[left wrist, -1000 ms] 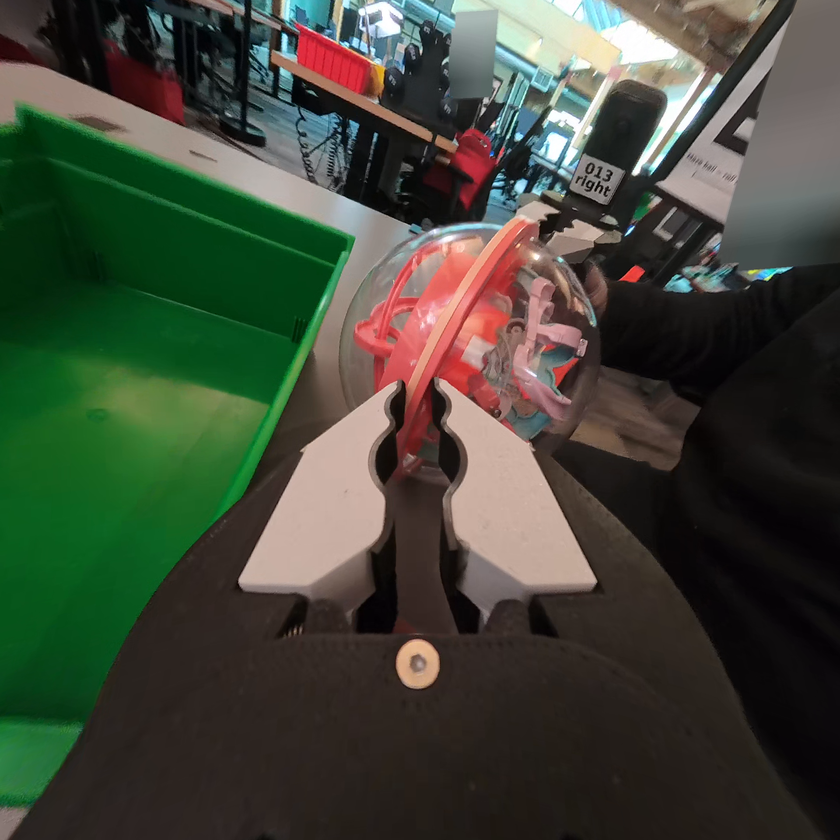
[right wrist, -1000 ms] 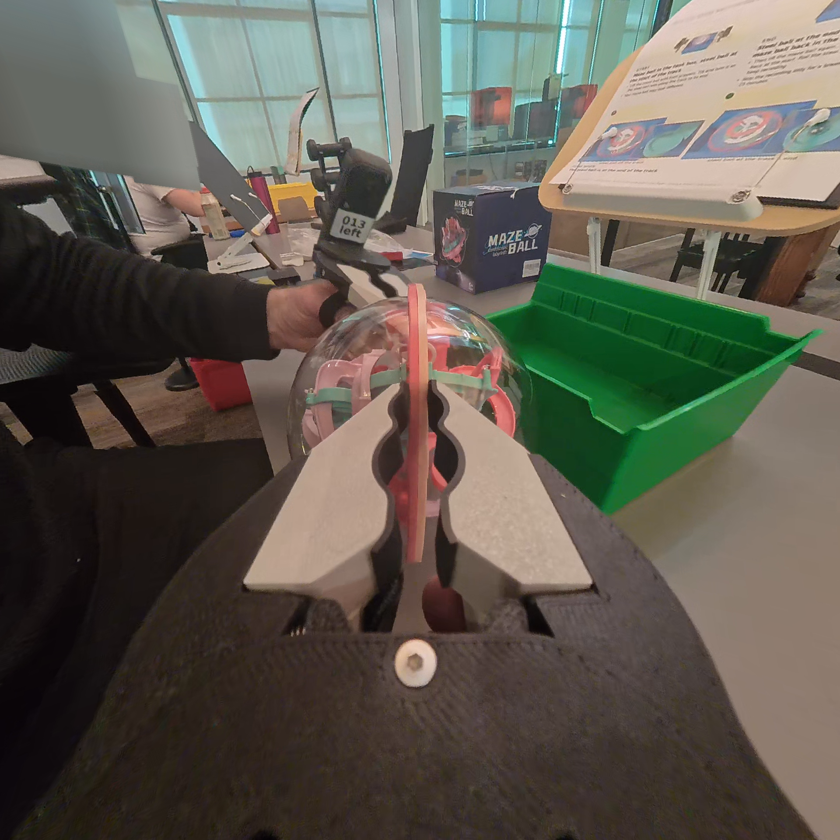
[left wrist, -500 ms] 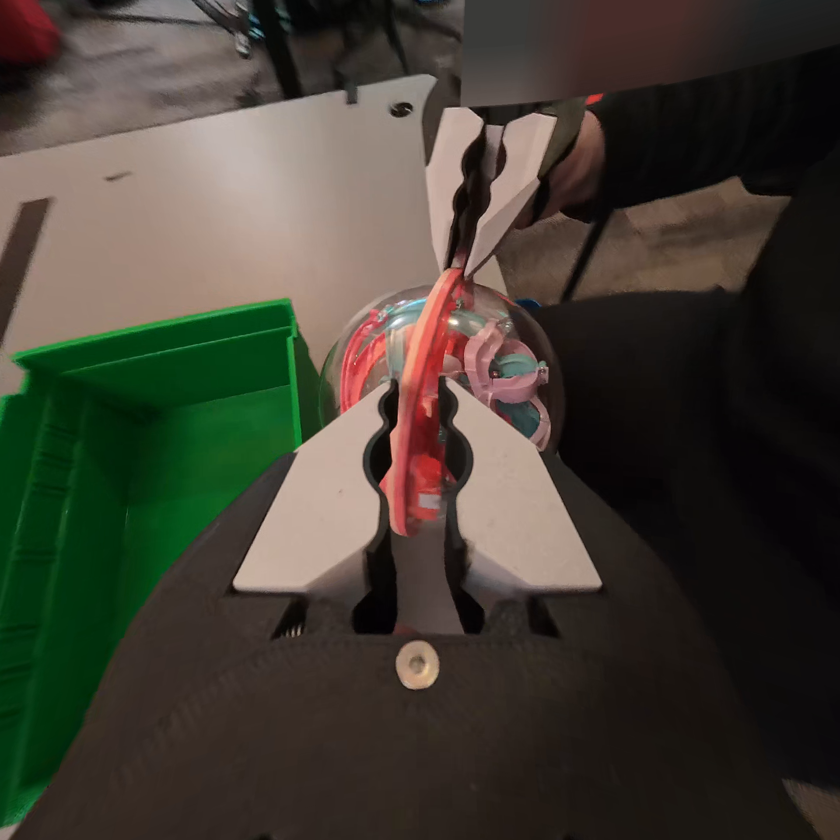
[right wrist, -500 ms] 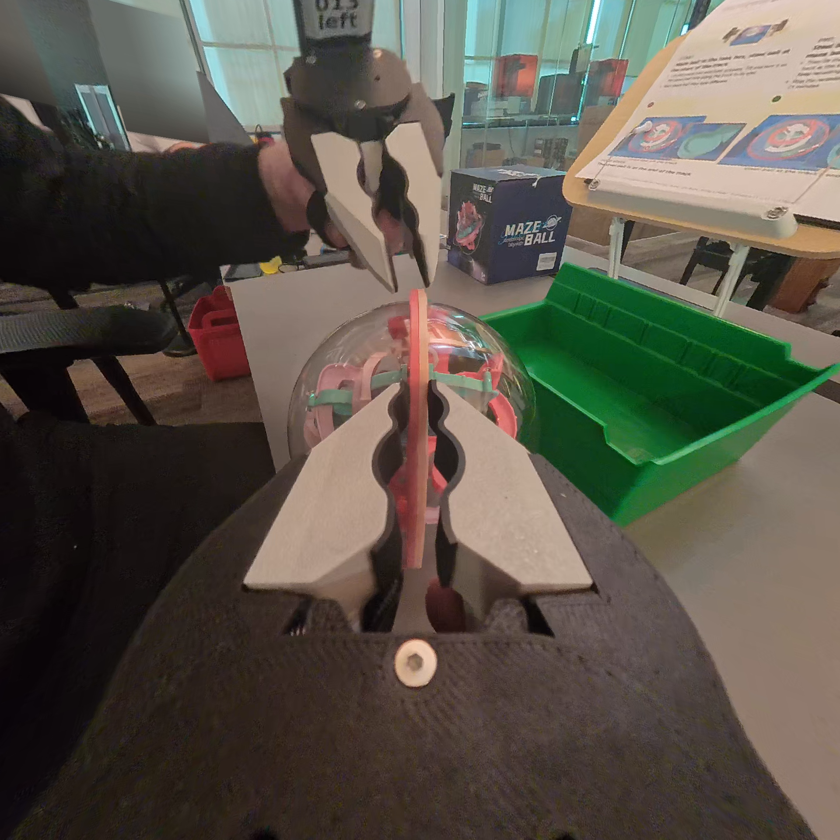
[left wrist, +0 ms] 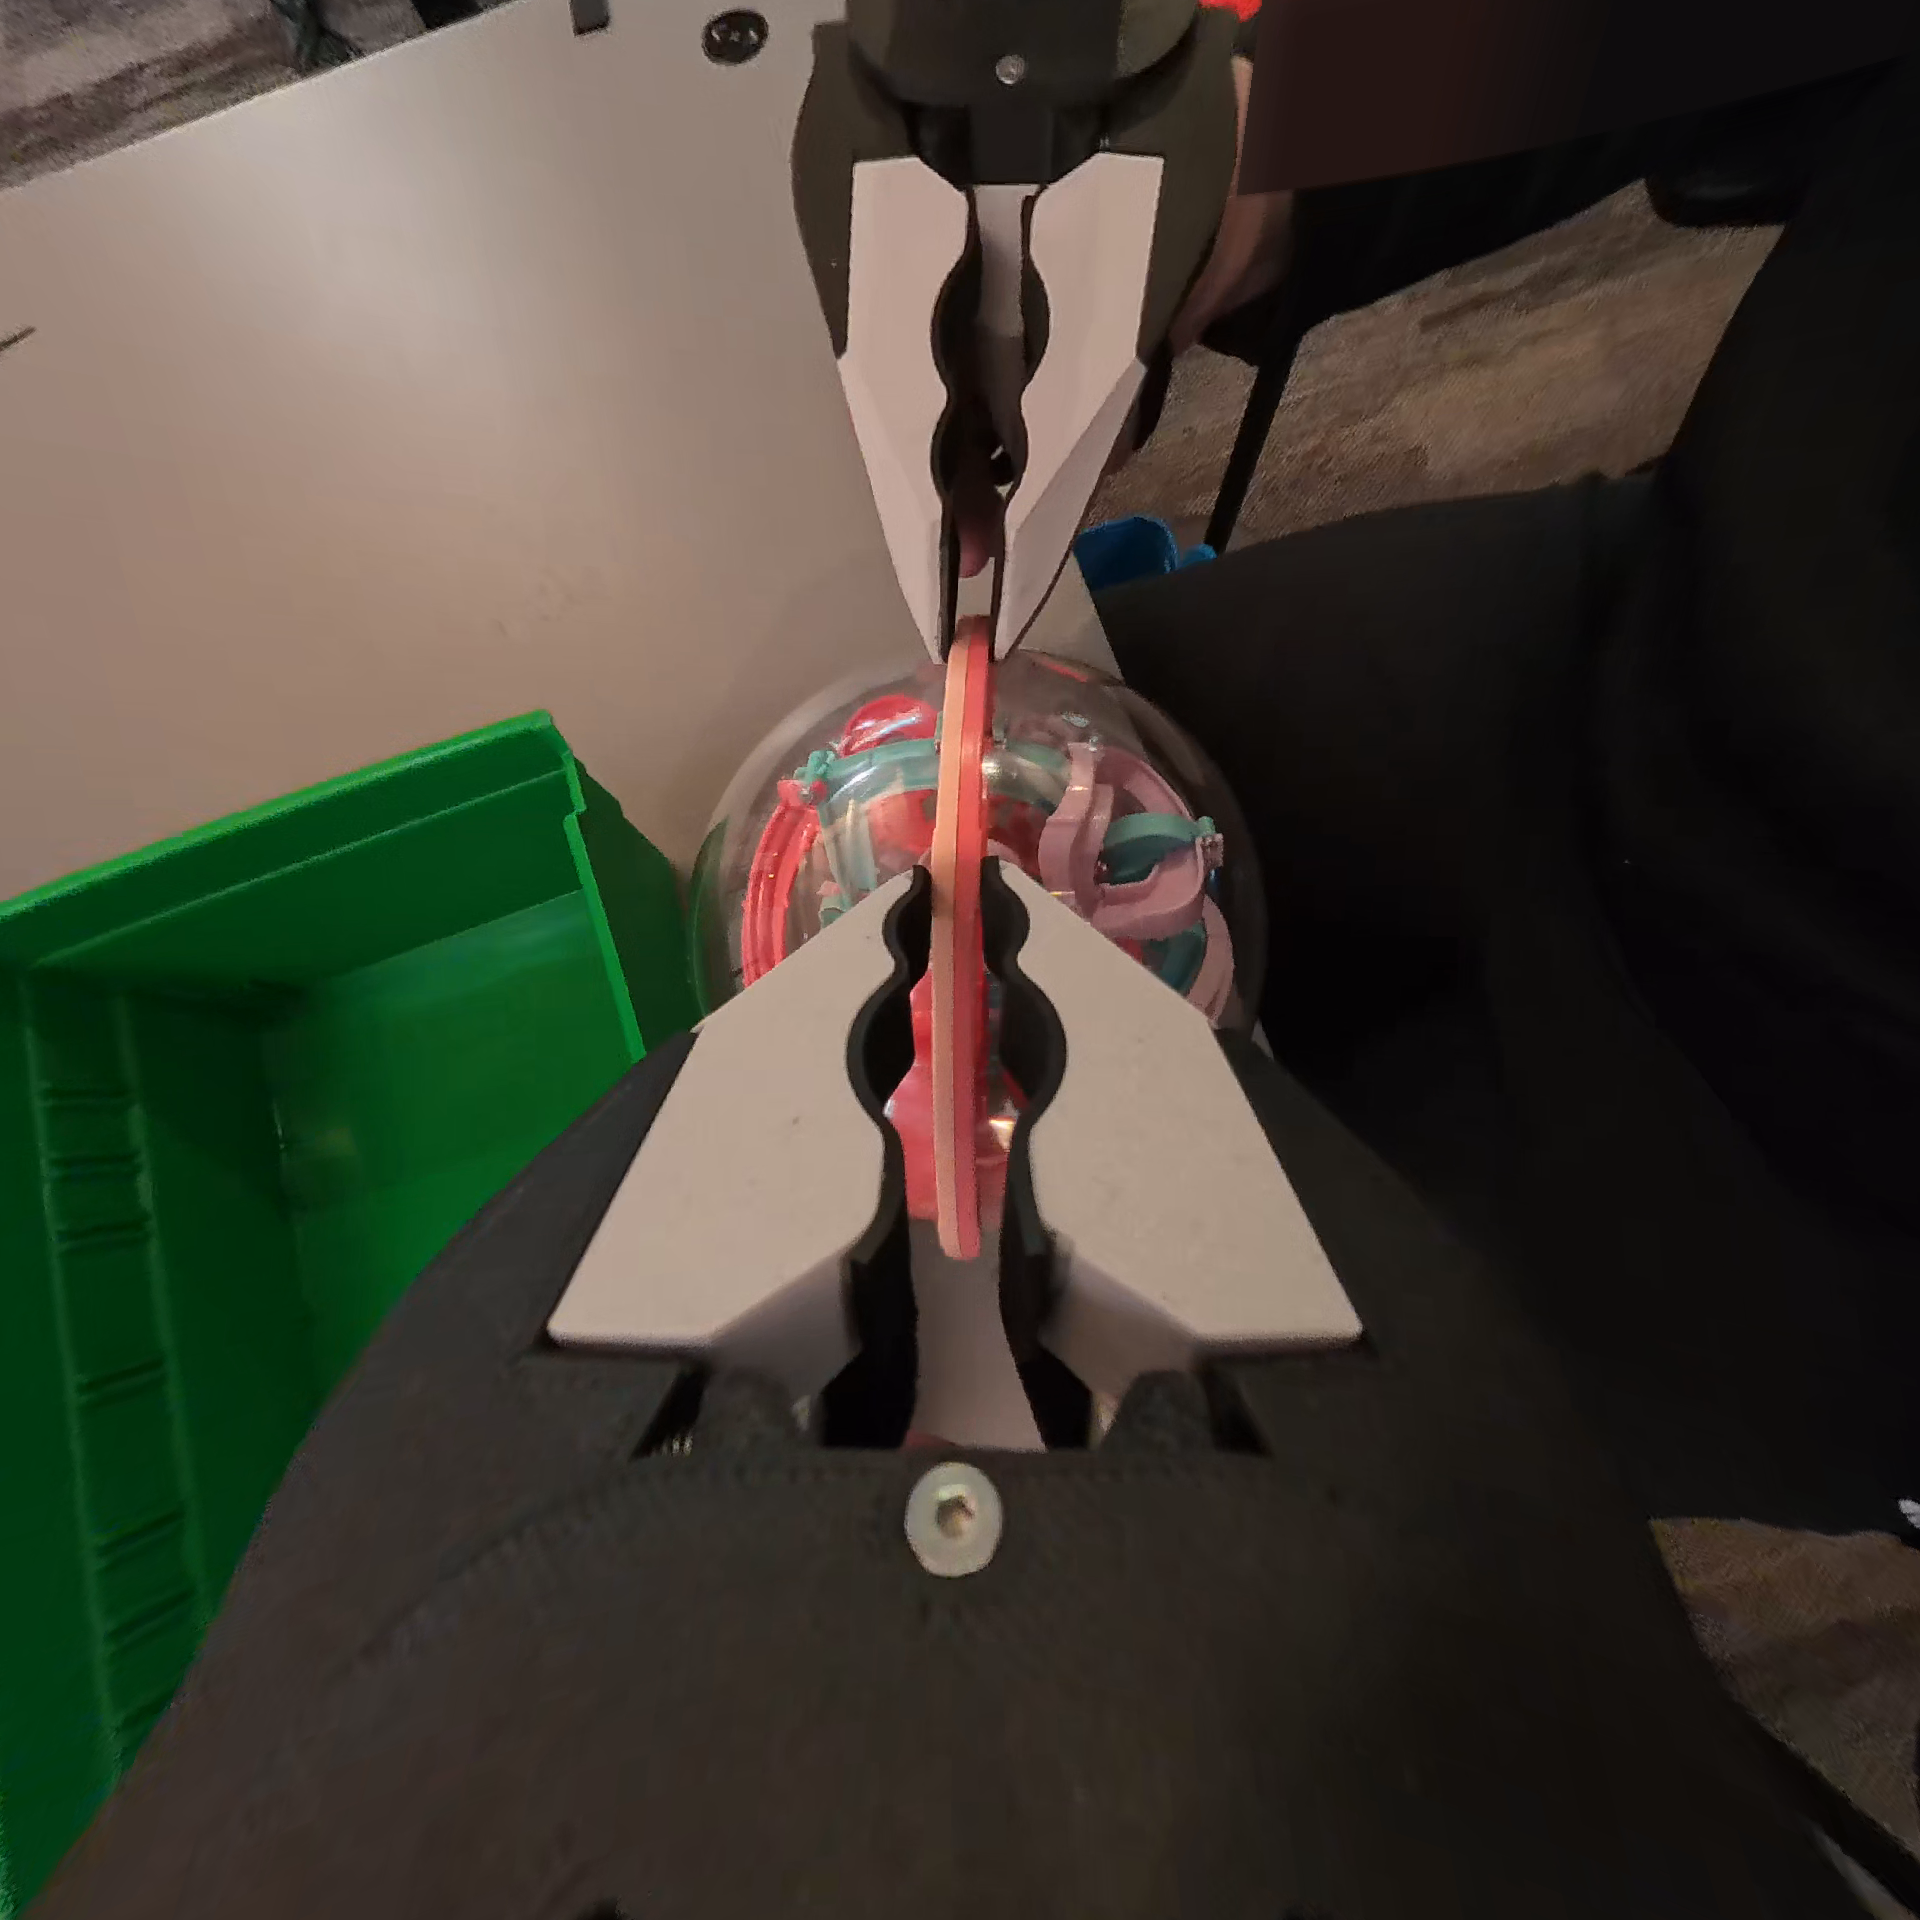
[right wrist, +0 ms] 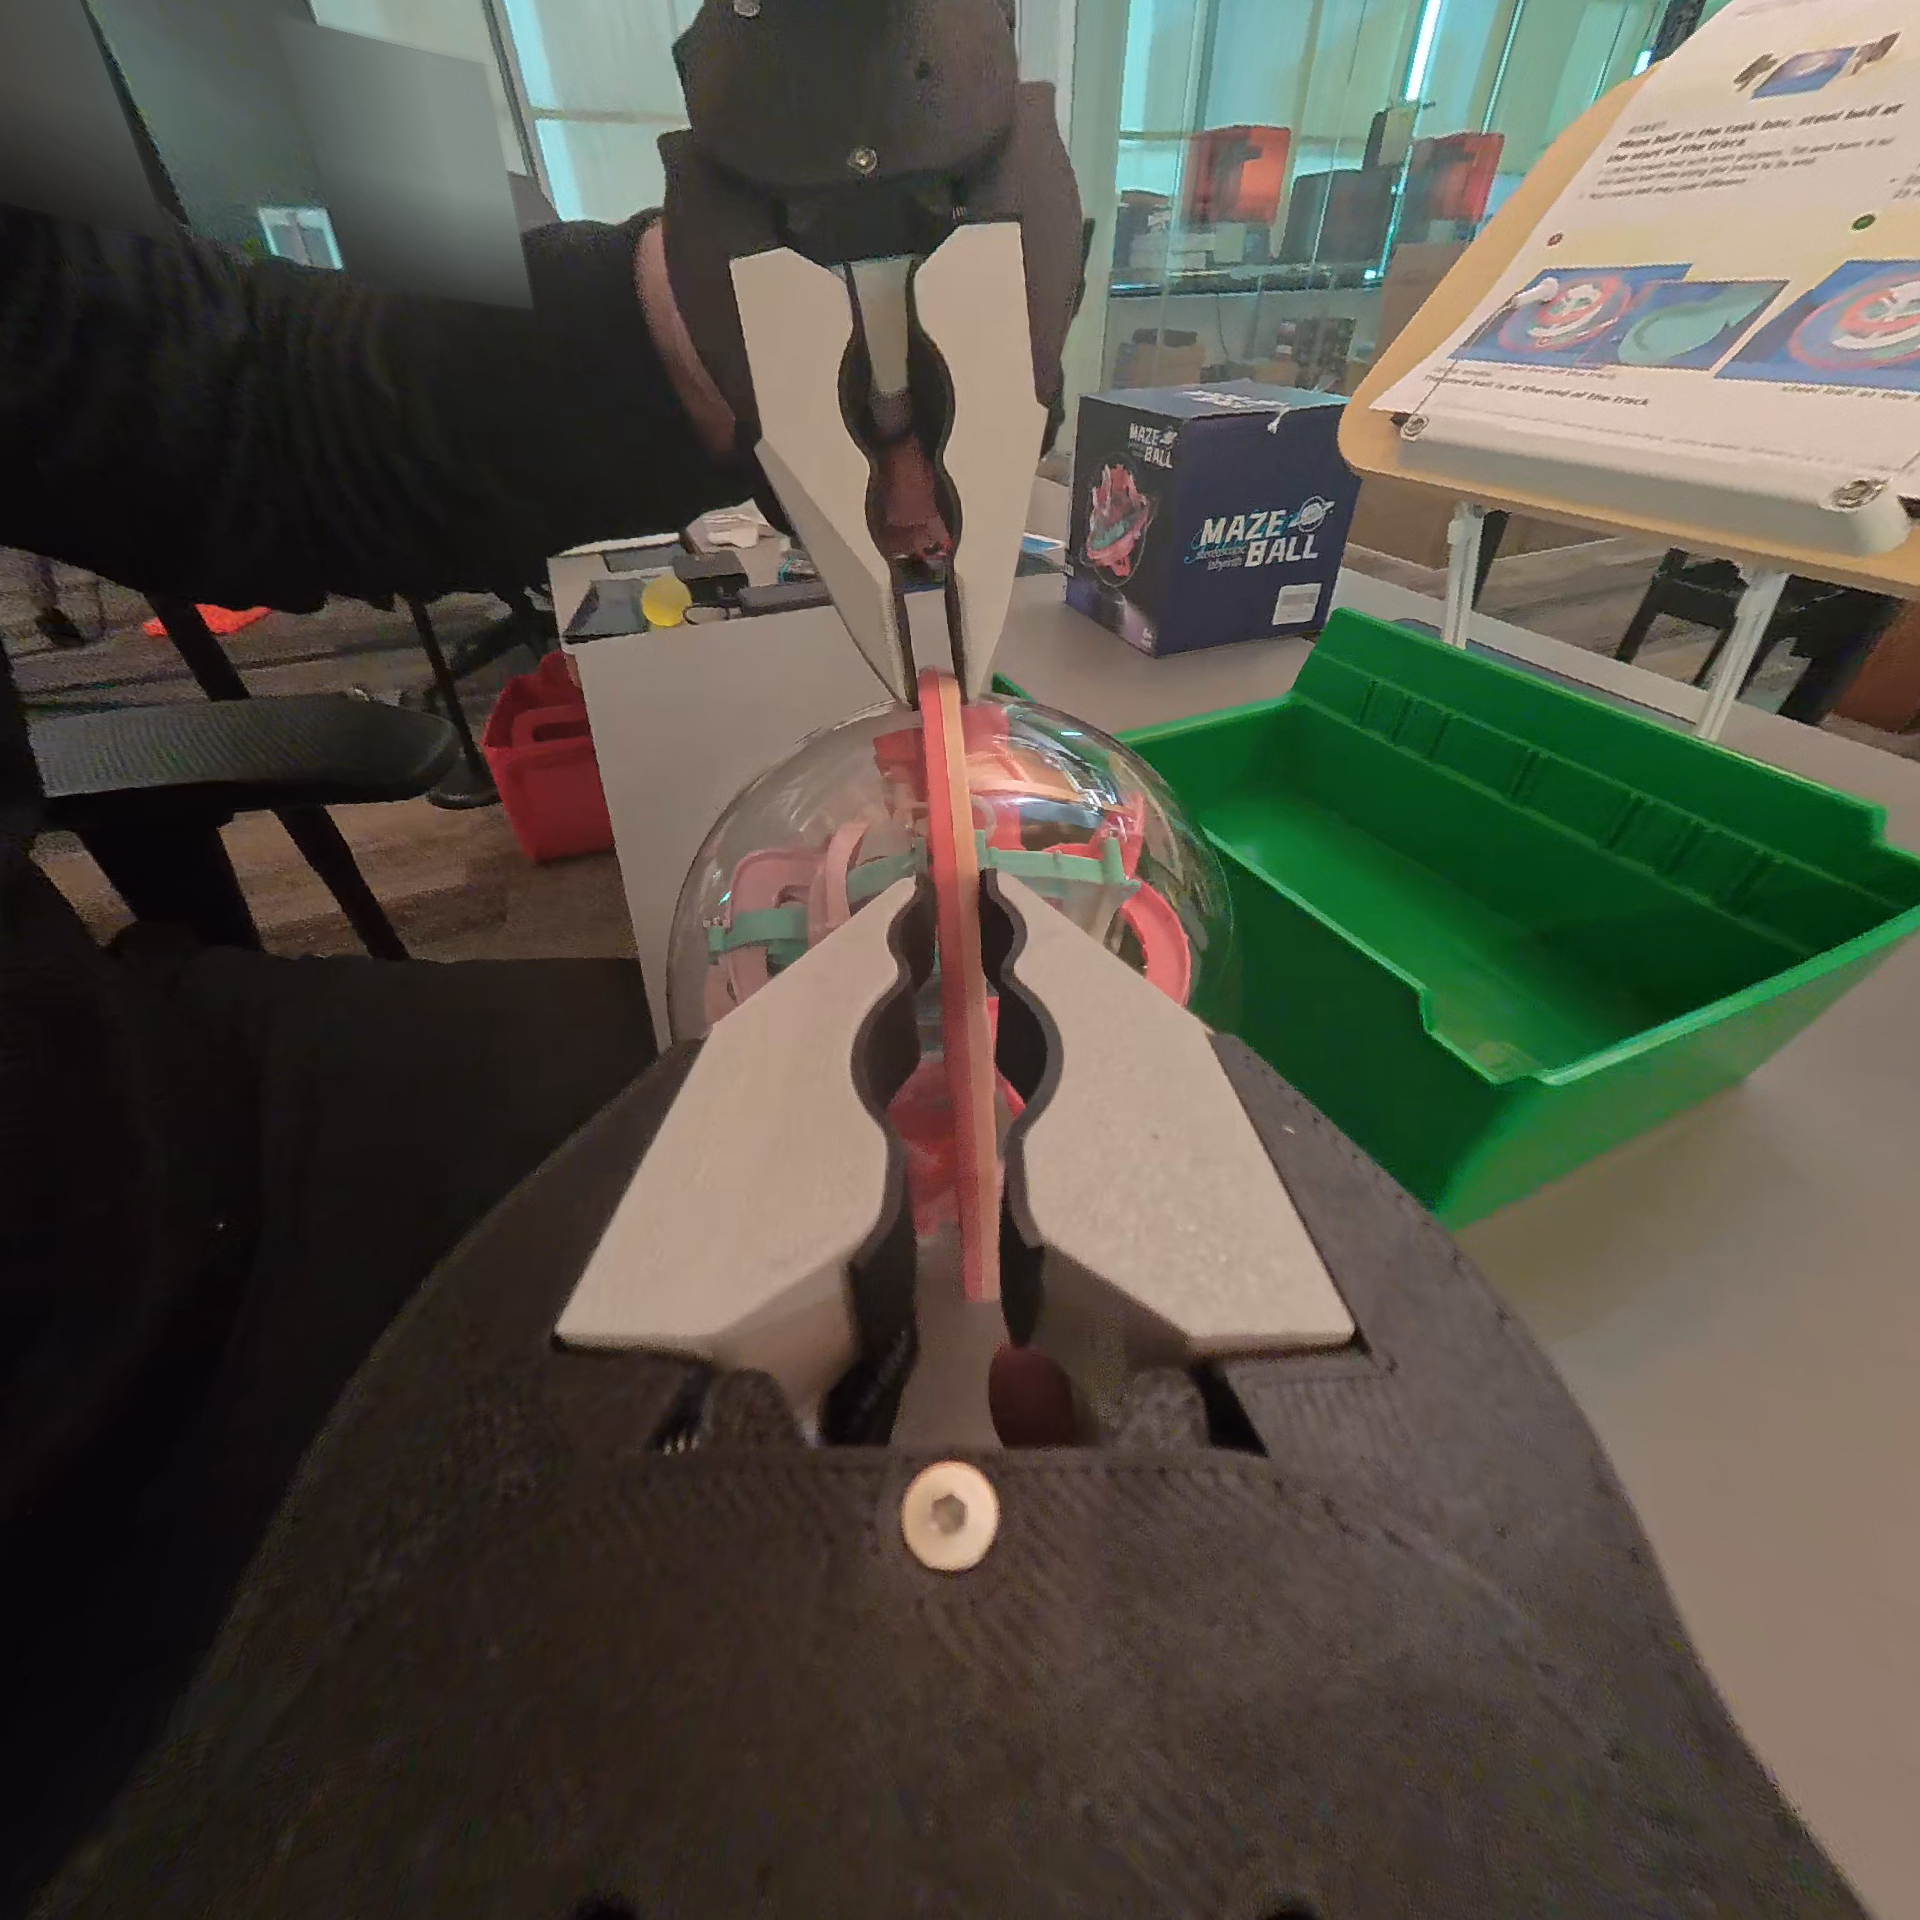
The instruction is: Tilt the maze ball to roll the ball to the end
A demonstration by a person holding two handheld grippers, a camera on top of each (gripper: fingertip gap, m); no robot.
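The maze ball (left wrist: 1101, 831) is a clear sphere with pink, red and teal tracks and a red ring (left wrist: 961, 790) around its middle. My left gripper (left wrist: 956, 883) is shut on the ring's near edge. In the right wrist view it comes down from above (right wrist: 940, 686) and pinches the top of the ring. My right gripper (right wrist: 951, 883) is shut on the ring (right wrist: 951, 831) at the ball's (right wrist: 831, 894) near side. It also shows in the left wrist view (left wrist: 971, 629), its tips on the ring's far edge. I cannot make out the small ball inside.
A green bin (right wrist: 1558, 935) stands empty right beside the maze ball on the grey table (left wrist: 416, 416); it also shows in the left wrist view (left wrist: 312, 935). A blue box (right wrist: 1210, 520) and an instruction board (right wrist: 1662, 312) stand behind. A red crate (right wrist: 545, 758) and a chair (right wrist: 229, 738) are off the table's edge. My hands' fingertips stand some 5 cm from each other.
My left gripper let go of the ring's side, rose above the ball, and has now come down and shut on the ring's top. My right gripper has kept its hold throughout.
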